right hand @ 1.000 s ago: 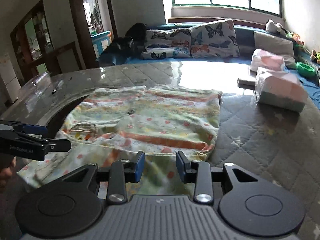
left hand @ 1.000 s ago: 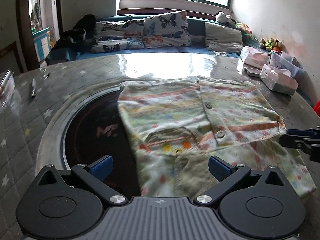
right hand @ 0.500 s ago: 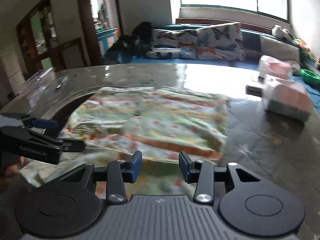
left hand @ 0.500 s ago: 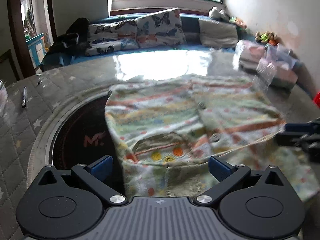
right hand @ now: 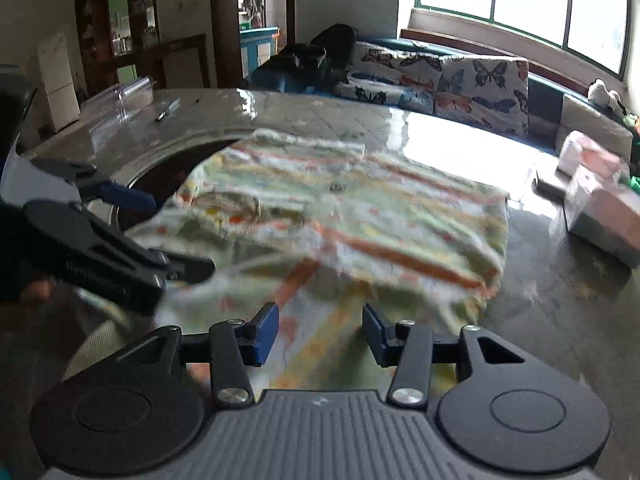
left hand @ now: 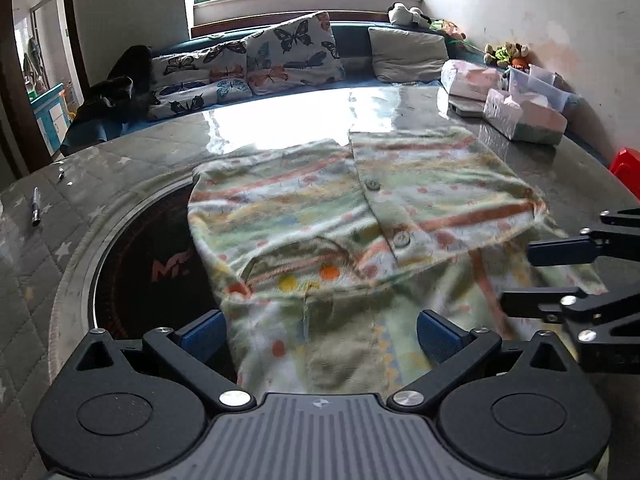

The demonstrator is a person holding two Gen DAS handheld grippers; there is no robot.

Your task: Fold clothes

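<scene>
Releasing a fold: the pastel striped, buttoned cotton garment [left hand: 360, 216] lay on the quilted grey counter [left hand: 48, 248]; left gripper [left hand: 320, 330] spread wide, right gripper [right hand: 320, 330] just opening, both empty beside its near hem. Next: regrasp an edge.

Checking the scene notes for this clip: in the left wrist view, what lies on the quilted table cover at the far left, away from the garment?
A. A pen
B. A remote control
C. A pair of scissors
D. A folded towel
A: a slim pen lies alone on the quilted table cover, well left of the patterned garment.
</scene>
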